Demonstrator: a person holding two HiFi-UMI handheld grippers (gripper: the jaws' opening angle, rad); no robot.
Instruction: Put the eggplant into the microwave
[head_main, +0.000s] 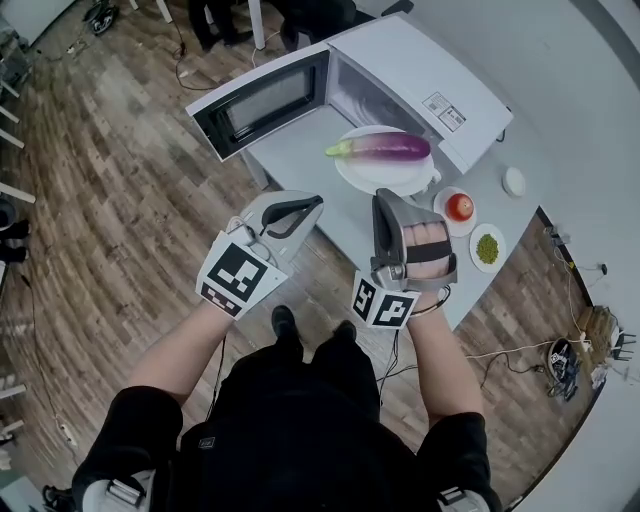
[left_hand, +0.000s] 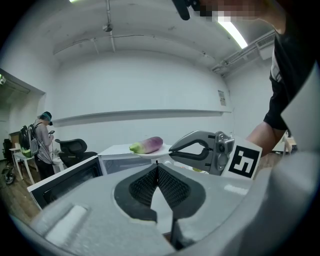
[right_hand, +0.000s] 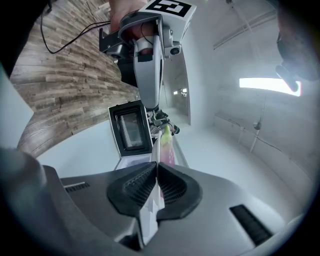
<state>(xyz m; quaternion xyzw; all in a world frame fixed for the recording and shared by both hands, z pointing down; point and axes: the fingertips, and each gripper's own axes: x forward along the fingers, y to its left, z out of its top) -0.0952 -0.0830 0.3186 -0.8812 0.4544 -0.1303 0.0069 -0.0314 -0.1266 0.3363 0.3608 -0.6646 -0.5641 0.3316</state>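
Note:
A purple eggplant with a green stem lies on a white plate on the grey table, just in front of the white microwave. The microwave door hangs open to the left. My left gripper is shut and empty, held near the table's front edge, left of the plate. Just below the plate, my right gripper is also shut and empty. The left gripper view shows the eggplant beyond the shut left gripper. Past my shut right gripper, the right gripper view shows the eggplant.
Right of the plate stand a small dish with a red tomato, a dish of green peas and a white round object. Cables lie on the wooden floor. A person stands by an office chair at far left.

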